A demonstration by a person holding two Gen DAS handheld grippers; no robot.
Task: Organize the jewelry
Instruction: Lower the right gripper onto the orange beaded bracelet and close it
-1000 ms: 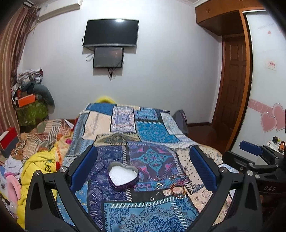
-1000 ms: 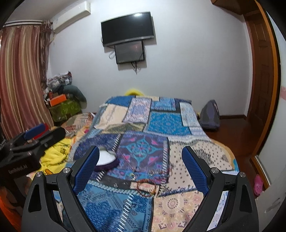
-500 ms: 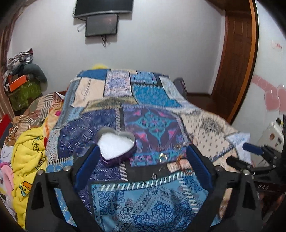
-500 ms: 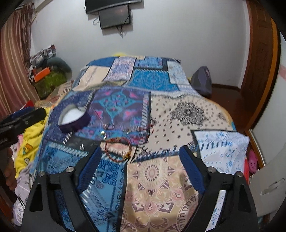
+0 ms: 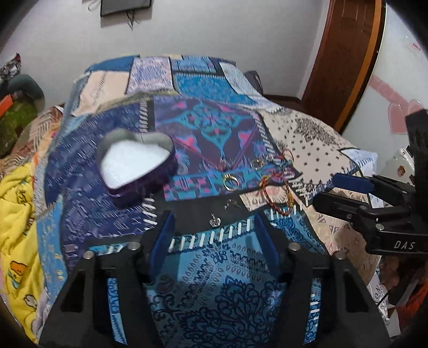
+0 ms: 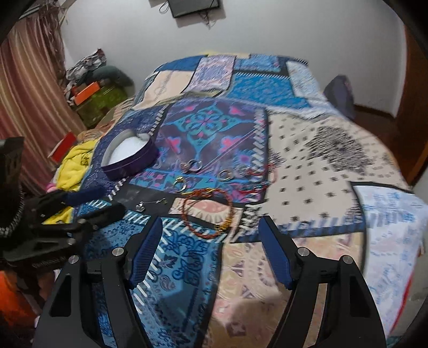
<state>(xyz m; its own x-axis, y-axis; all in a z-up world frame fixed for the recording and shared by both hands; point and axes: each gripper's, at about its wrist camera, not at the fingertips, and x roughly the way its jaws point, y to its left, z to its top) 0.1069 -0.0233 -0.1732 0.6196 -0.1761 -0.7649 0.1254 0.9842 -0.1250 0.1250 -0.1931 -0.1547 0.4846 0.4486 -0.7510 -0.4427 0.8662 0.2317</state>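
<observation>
I see a bed [image 5: 203,267] with patchwork cover; on it mid-bed: heart tin [image 5: 136,166], rings [image 5: 231,182], bead bracelet [image 6: 207,211], small pendant [image 5: 215,220].

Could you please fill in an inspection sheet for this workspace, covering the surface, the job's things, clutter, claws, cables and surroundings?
Surface: patchwork bedspread, patterned, covering the bed.
Job's things: open heart-shaped box, white lining, nothing seen inside; gold rings, red bead bracelet and a small silver piece loose on the spread.
Clutter: yellow blanket at the bed's edge; piled clothes and boxes by the wall.
Claws: left claw closing, nothing gripped, silver piece just ahead; right claw closing, nothing gripped, bracelet just ahead.
Cables: wires hanging below the wall screen.
Surroundings: striped curtain, wooden door.
</observation>
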